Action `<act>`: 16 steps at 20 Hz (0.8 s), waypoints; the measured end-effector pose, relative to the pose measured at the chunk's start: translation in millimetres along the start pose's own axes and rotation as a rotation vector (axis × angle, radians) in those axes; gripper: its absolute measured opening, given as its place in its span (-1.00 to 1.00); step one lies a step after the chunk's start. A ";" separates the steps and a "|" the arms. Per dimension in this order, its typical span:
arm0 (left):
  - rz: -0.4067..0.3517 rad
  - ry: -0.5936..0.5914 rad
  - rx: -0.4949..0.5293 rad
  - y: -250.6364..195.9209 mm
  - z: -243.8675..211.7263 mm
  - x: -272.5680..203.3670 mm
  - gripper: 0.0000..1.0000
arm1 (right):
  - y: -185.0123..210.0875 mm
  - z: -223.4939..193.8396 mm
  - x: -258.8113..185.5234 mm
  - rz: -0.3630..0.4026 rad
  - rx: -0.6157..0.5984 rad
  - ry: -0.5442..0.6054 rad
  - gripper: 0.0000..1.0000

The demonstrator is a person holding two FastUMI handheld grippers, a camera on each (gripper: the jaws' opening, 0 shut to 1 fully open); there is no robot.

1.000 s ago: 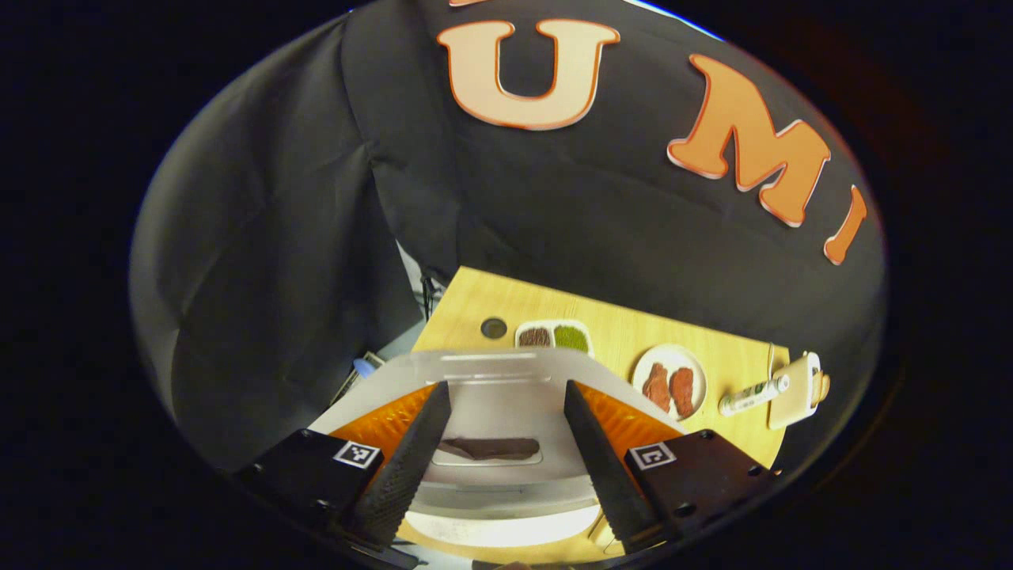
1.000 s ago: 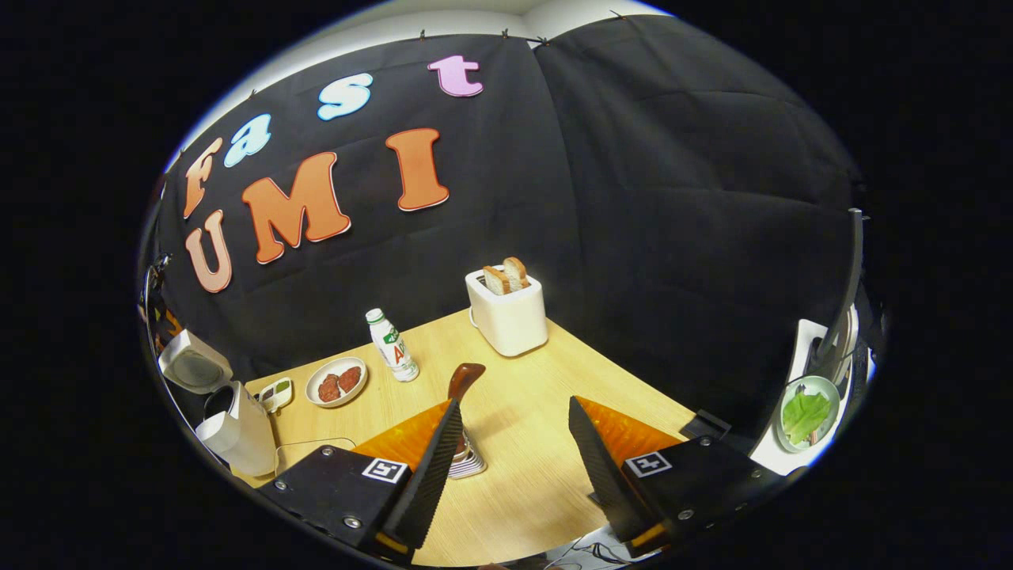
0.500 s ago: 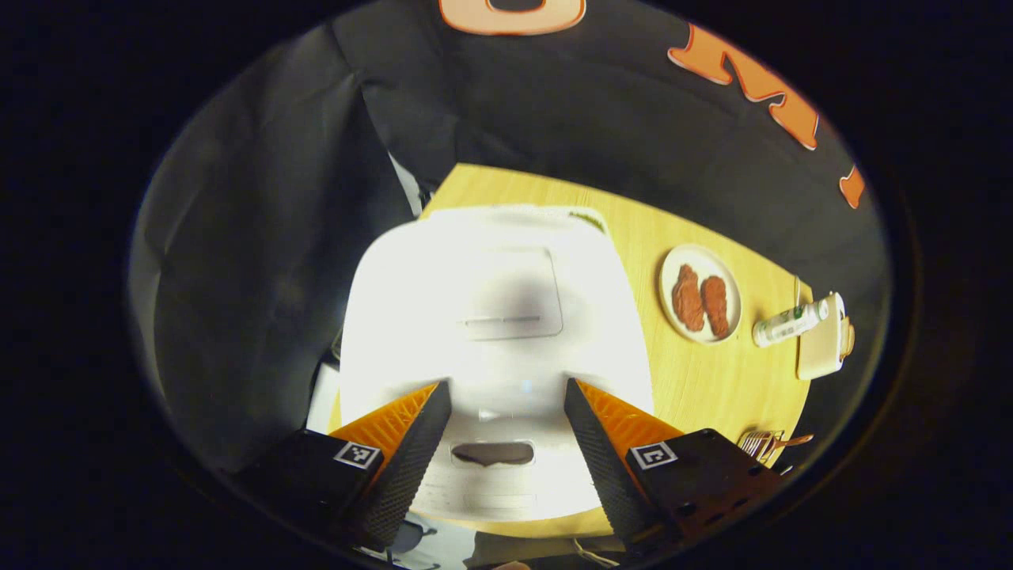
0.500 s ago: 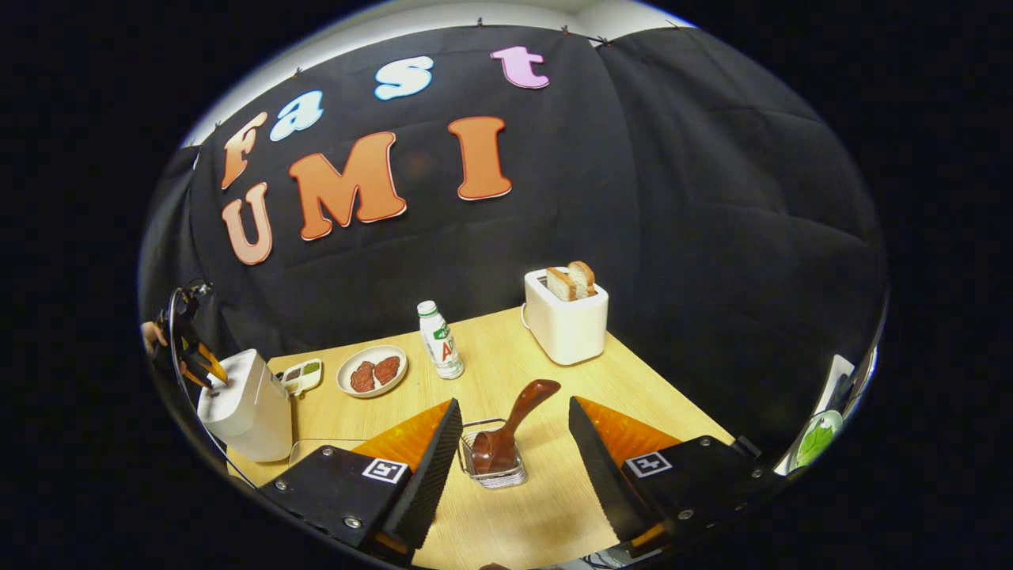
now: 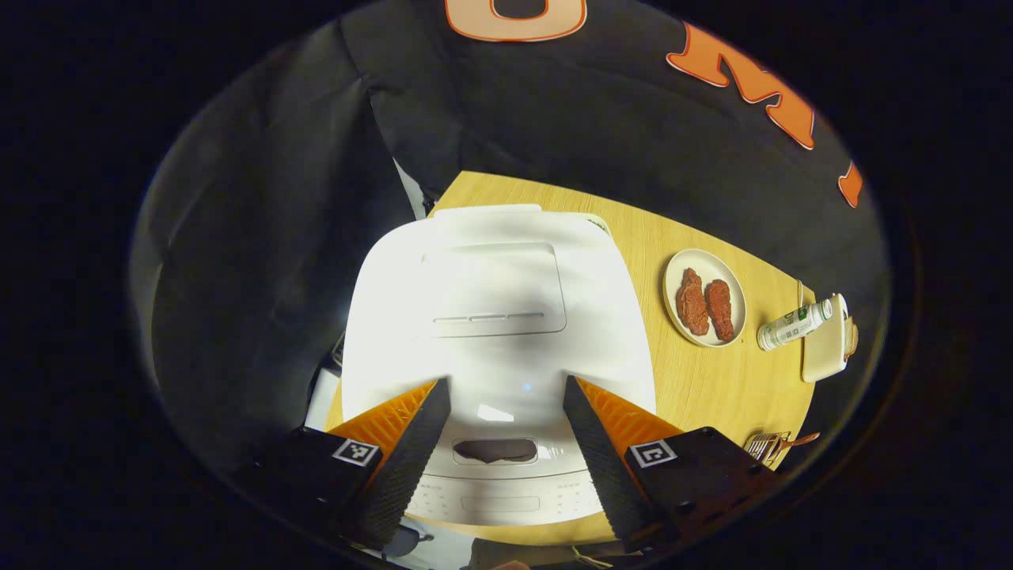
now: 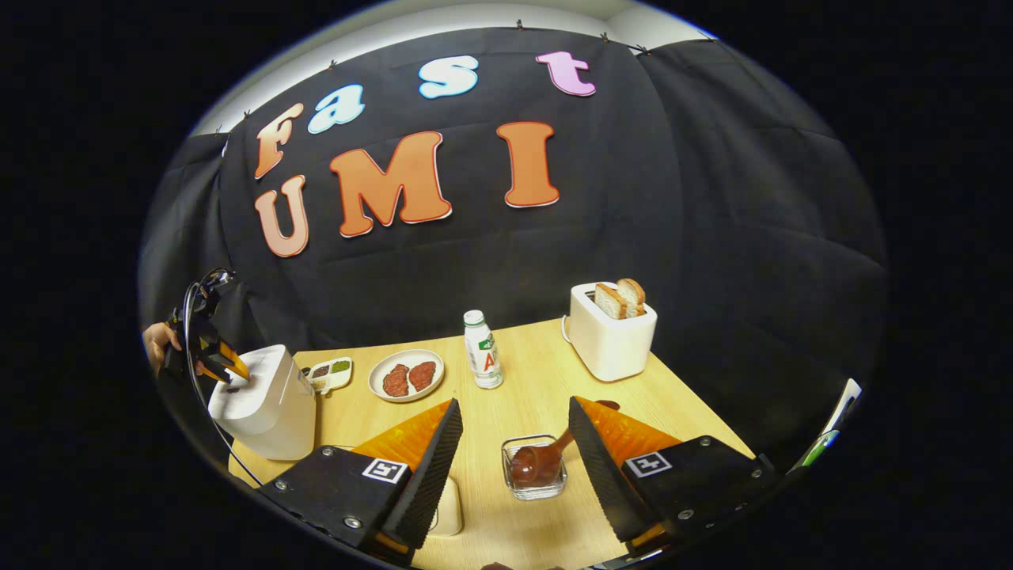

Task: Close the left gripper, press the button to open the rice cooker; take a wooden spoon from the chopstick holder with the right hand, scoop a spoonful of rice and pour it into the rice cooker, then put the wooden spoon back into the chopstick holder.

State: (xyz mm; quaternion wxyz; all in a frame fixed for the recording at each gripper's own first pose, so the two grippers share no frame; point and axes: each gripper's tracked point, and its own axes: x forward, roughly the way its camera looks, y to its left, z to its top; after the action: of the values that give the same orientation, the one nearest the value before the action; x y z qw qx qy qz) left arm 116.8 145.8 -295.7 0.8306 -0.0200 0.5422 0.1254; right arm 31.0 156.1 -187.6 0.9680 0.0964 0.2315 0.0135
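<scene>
Spoon (image 6: 538, 463) bowl behind holder (image 6: 535, 487) glass

Bottle (image 6: 483, 360) label: red letter "A" legible, rest too small.

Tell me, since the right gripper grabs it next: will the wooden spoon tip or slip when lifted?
The wooden spoon leans in the clear holder, bowl down, so it may swing bowl-heavy if pinched high. Its handle looks smooth and glossy, so possibly slippery. It looks rigid. The right gripper is open.
</scene>
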 end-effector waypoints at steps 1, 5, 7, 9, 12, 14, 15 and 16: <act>-0.001 -0.028 -0.001 -0.8 1.4 0.3 0.97 | 7.1 4.3 1.5 0.015 -0.011 -0.010 0.70; -0.029 -0.183 0.037 -5.4 -3.3 -1.4 1.00 | 43.8 13.5 6.7 0.096 -0.019 -0.038 0.70; -0.084 -0.245 0.016 -15.7 -13.9 -15.8 1.00 | 59.2 16.4 10.6 0.119 -0.040 -0.053 0.70; -0.135 -0.334 -0.029 -20.5 -12.0 -45.0 0.97 | 70.1 30.1 13.0 0.130 -0.065 -0.101 0.70; -0.130 -0.537 -0.016 -14.4 5.3 -90.7 1.00 | 92.1 62.3 12.6 0.152 -0.103 -0.212 0.69; -0.119 -0.683 0.036 -16.5 13.9 -139.8 1.00 | 103.4 84.4 10.6 0.167 -0.121 -0.283 0.69; -0.127 -0.748 0.068 -19.3 16.8 -163.1 1.00 | 113.8 92.0 9.3 0.198 -0.122 -0.307 0.69; -0.152 -0.795 0.101 -26.1 16.5 -186.1 1.00 | 123.9 96.2 9.1 0.223 -0.119 -0.317 0.69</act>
State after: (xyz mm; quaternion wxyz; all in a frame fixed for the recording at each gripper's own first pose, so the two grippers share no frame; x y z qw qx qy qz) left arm 66.8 88.6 -123.1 0.9823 0.0308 0.1815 0.0346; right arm 84.7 260.9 -83.7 0.9887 0.0651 0.0628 0.1191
